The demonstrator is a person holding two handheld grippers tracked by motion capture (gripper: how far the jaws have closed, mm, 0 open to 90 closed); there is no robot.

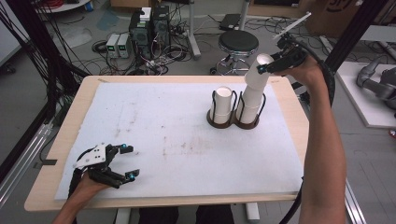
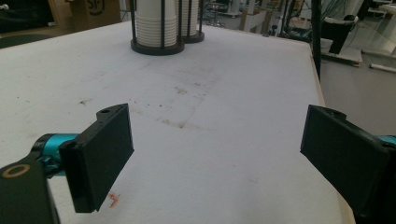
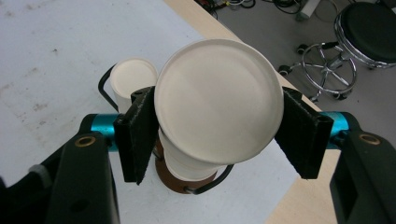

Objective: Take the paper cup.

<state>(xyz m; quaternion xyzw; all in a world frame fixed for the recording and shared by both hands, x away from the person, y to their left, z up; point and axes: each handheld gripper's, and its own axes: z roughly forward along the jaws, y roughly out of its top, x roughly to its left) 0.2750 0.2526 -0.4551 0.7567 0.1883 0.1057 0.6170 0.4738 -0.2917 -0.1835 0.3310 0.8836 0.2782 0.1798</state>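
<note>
Your right gripper has its fingers clamped on the top paper cup, partly lifted off the stack in the cup holder below them. Pulling it free and setting it down remain. Your left gripper rests open-fingered on the table.

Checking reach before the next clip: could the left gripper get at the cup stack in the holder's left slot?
Probably yes: the left gripper is open, and only bare mat lies between it and the left stack.
</note>
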